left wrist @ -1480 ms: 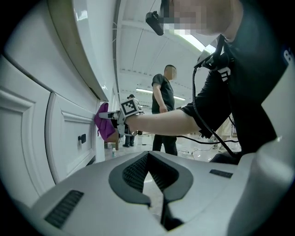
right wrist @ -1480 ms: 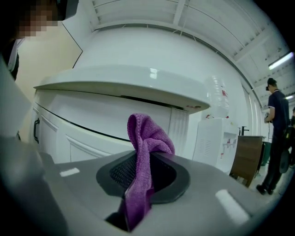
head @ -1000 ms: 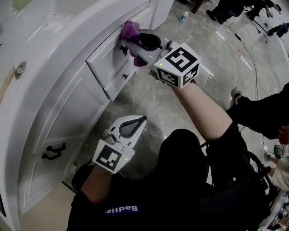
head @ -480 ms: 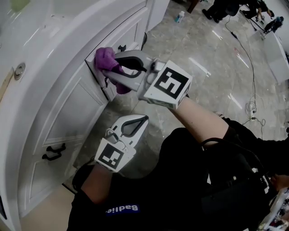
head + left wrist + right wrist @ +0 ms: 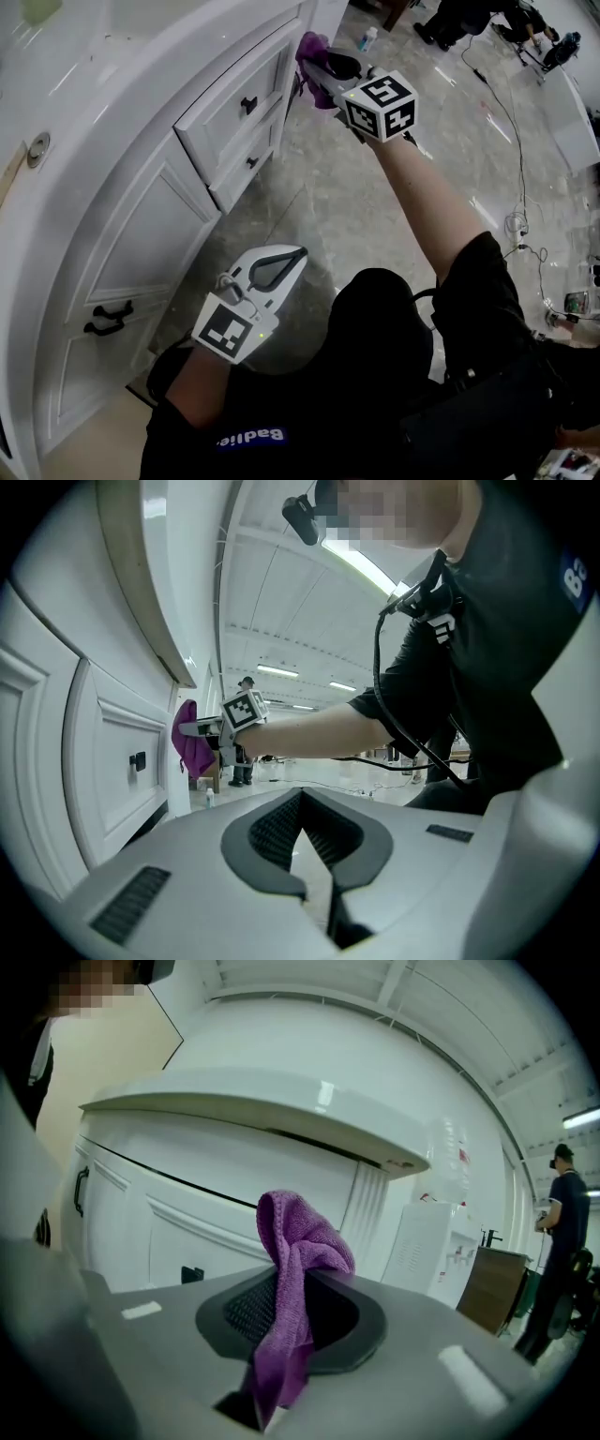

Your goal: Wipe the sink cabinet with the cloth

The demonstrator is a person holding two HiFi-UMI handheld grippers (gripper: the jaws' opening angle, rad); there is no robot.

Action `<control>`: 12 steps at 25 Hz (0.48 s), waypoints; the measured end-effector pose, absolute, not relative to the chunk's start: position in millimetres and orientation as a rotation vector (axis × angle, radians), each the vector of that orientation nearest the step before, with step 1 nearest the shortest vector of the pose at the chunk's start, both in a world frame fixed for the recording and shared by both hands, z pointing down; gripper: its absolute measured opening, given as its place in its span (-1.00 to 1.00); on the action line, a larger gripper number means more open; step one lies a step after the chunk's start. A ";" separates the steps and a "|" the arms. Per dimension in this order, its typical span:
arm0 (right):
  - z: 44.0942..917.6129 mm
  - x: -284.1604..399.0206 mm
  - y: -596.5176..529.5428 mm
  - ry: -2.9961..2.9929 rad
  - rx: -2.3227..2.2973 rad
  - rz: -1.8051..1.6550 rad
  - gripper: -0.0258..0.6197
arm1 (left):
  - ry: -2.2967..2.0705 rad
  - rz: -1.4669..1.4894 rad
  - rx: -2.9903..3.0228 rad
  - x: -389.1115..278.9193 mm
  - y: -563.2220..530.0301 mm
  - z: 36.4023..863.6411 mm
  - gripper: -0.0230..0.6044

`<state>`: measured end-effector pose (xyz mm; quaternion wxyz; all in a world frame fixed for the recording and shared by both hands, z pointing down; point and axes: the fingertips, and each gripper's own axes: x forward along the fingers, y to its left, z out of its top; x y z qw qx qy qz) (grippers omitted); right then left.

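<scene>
Since half a second before, the right gripper (image 5: 317,58) had slid along the cabinet (image 5: 141,234), away from the near end of the drawers (image 5: 234,122) and over to the far right corner. Its two jaws were squeezed shut on the cloth (image 5: 309,45). The cloth was purple, soft and fuzzy, and it was bunched up in a lump. One end stuck out past the jaw tips and the other end hung down between the dark ridged pads. The lump sat at the ribbed corner post (image 5: 367,1206) of the cabinet and seemed to touch it.

The left gripper (image 5: 294,254) hung low and near, well apart from the cloth. Its jaws were pressed together at the tips and had nothing between them.

The cabinet was white, smooth and shiny, with a curved front. Its doors and drawers had sunken panels. Each drawer had a small square black knob (image 5: 248,105), and the near door had a black bar handle (image 5: 110,316). A thick white rounded top (image 5: 253,1101) stuck out over the drawers. The floor (image 5: 375,206) was grey, glossy stone.
</scene>
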<state>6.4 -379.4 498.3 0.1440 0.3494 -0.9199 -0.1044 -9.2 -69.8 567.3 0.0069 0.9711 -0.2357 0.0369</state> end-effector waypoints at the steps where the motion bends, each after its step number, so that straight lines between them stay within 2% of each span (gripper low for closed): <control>1: 503.5 6.1 -385.6 -2.637 1.006 -0.292 -0.70 | -0.734 0.119 3.037 -8.3 -69.6 568.2 -0.93; 6: 520.9 -18.0 -385.0 -2.639 0.932 -0.276 -0.70 | -0.722 0.126 3.043 -6.1 -69.9 571.6 -0.93; 12: 522.7 -71.5 -327.7 -2.688 0.737 -0.380 -0.70 | -0.712 0.136 3.043 -4.4 -71.4 576.2 -0.93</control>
